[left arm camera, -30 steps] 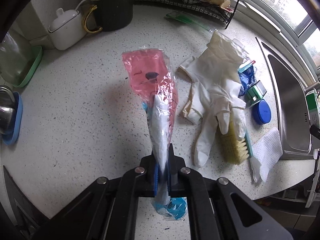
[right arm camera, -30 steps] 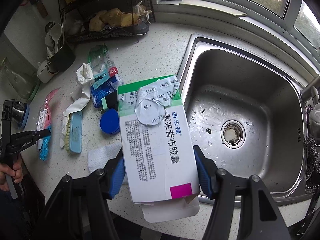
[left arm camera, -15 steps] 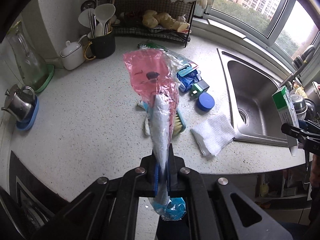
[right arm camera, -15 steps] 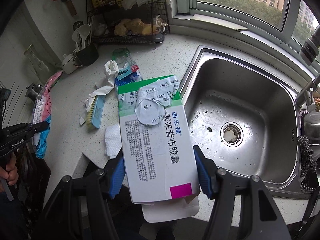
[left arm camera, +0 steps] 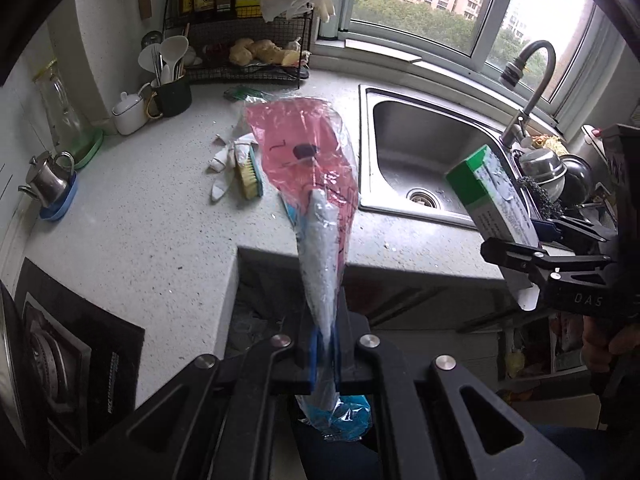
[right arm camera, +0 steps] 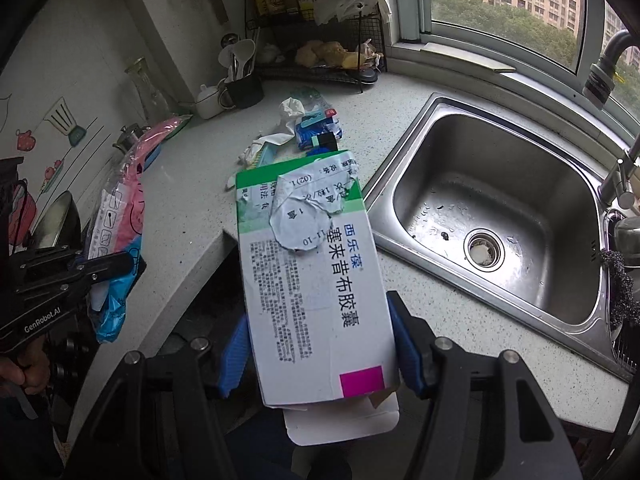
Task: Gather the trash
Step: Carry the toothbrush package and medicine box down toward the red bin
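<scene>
My left gripper point(left arm camera: 325, 354) is shut on a pink, white and blue plastic wrapper point(left arm camera: 316, 184), which stands up above the counter's front edge. In the right wrist view the same wrapper point(right arm camera: 120, 208) hangs from the left gripper point(right arm camera: 100, 264) at the far left. My right gripper point(right arm camera: 320, 344) is shut on a white and green medicine box point(right arm camera: 312, 264) with a torn label, held off the counter in front of the sink. The box point(left arm camera: 492, 200) and right gripper point(left arm camera: 536, 244) show at the right of the left wrist view. More trash lies on the counter: a crumpled glove point(left arm camera: 224, 160), blue packets point(right arm camera: 316, 130).
A steel sink point(right arm camera: 500, 208) with a tap point(left arm camera: 528, 92) fills the right. A scrub brush point(left arm camera: 250, 176), a wire rack point(left arm camera: 248, 52), a utensil cup point(left arm camera: 172, 96), a white pot point(left arm camera: 128, 110) and a small kettle point(left arm camera: 50, 178) stand on the speckled counter point(left arm camera: 132, 232). A hob point(left arm camera: 56, 356) lies lower left.
Both grippers have pulled back and up from the counter, each keeping its load. The counter looks farther away, and the cabinet front below its edge has come into view.
</scene>
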Available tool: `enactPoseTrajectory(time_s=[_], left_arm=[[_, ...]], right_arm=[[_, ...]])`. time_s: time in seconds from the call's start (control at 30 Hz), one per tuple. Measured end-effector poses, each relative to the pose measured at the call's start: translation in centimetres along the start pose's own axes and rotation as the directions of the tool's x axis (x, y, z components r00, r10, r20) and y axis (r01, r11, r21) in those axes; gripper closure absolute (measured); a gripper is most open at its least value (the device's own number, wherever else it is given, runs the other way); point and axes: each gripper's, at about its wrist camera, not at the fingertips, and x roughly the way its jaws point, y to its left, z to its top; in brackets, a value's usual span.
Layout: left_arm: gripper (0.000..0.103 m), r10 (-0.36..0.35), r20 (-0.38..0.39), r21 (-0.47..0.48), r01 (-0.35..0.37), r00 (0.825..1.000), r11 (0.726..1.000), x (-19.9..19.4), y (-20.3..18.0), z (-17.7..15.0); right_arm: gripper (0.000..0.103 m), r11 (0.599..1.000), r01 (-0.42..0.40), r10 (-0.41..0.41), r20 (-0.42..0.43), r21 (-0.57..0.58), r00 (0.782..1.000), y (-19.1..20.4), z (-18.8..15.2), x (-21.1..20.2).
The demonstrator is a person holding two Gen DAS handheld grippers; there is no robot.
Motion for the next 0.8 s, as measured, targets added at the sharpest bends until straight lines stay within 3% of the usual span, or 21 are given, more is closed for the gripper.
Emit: enactPoseTrajectory(time_s=[0.2,0.37,0.8], left_arm=[[0.099,-0.034,-0.06,0.013,0.035,0.998,0.999,0.7,-3.5,-3.7],[0.099,-0.066,-0.15,0.021,0.07,0.987,0.997,3.5,-5.3,-6.0],[0.099,-0.14,-0.37,0.01,0.155,0.918,0.988,16.5,-7.1,-13.3]], right_arm=[[0.043,1.0,-0.022,0.021,-0.038,-0.017,0.999,0.3,-3.7,-0.2],[0.043,1.0,-0.012,0.012,-0.086,-0.001,0.996,-0.4,-6.7,1.0],[0.043,0.994,0.01,0.017,-0.248,0.109,0.969,-2.9,-15.0,9.9]])
